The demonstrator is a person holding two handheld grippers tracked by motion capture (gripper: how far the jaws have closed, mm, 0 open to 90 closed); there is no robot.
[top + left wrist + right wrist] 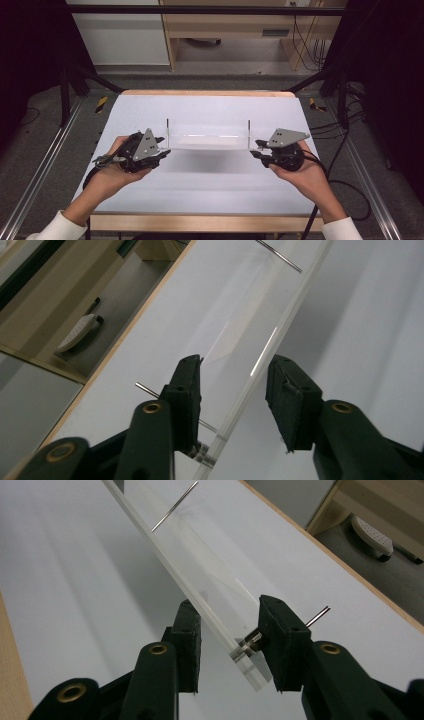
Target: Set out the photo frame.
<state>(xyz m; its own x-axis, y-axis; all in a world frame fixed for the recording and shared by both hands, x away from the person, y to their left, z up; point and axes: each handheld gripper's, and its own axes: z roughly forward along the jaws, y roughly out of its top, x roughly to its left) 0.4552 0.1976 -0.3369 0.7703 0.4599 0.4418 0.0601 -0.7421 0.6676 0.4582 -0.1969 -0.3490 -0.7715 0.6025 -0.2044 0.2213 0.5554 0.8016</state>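
You held the clear plate above the table: left gripper open around its end, right gripper likewise unclenched.

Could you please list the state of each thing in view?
Clear acrylic plate: horizontal, between both grippers, whether lifted unclear.
Metal pins: upright, one at each end of the plate.
Left gripper: open, jaws astride the plate's end.
Right gripper: open, jaws astride the other end.

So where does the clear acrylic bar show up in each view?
High view: bar at centre, between the two tools.
Left gripper view: runs from bottom centre to upper right.
Right gripper view: runs from the jaws to upper left.
Shared landmark: the thin metal pins at its ends.
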